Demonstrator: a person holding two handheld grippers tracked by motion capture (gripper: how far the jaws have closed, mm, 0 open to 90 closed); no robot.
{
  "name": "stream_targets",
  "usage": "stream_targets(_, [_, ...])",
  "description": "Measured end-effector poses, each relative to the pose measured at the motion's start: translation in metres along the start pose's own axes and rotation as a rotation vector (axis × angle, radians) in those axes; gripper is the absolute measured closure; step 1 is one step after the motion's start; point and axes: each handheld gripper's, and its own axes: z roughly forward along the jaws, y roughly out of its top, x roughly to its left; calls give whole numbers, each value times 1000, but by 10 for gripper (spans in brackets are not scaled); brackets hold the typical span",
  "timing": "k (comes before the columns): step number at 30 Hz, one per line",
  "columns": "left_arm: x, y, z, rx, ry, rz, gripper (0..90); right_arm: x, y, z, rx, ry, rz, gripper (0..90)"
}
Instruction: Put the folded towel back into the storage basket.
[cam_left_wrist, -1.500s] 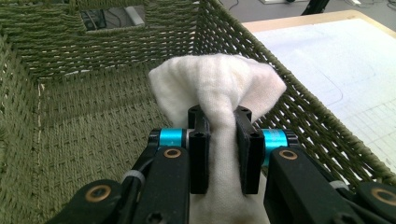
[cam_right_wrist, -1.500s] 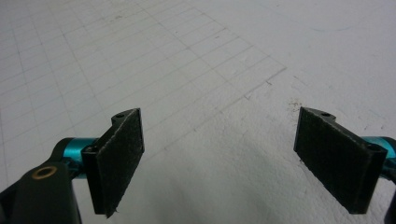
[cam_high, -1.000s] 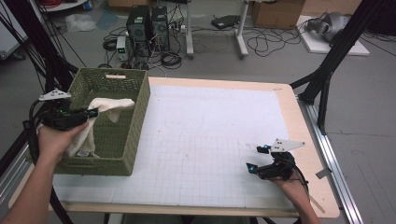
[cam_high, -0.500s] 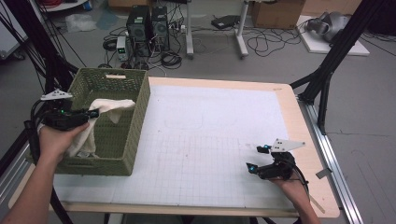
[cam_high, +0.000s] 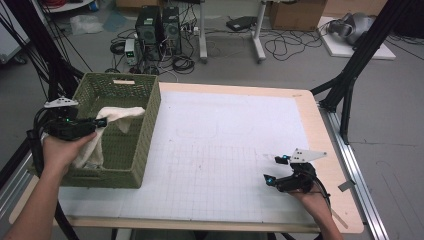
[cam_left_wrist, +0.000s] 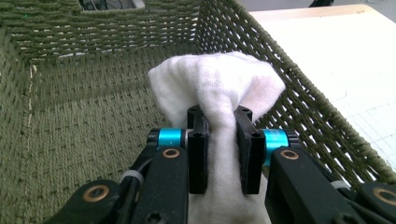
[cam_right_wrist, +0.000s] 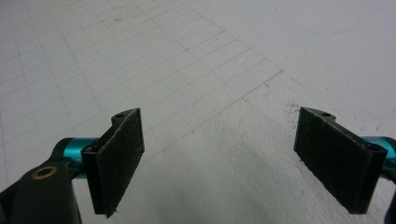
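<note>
Left gripper (cam_left_wrist: 219, 126): we've got the jaws clenched on a bunched fold of the white cloth (cam_left_wrist: 215, 86), held up inside the green woven basket (cam_high: 137, 150).
Cloth: part of it drapes toward the basket's right wall, the rest hangs below the jaws; in the high view we can't quite tell whether its lower end rests on the basket floor.
Right gripper (cam_right_wrist: 233, 158): jaws released and wide apart, nothing between them, parked low over the gridded white mat (cam_high: 225, 145) at the worktop's (cam_high: 320, 150) near right corner.
Progress: we judge the cloth is grasped but not out of the basket yet; lifting it clear and laying it on the mat is left.
Change: nothing to call against the earlier frames, both hands sit where they were, the cloth hangs the same.
</note>
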Motion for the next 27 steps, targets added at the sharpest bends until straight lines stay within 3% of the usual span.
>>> stream_targets(6, [1, -6, 5, 10, 30, -7, 769, 0, 0, 0, -2, -3, -2, 154])
stream_targets(27, [1, -4, 15, 30, 51, -39, 769, 0, 0, 0, -1, -2, -2, 154])
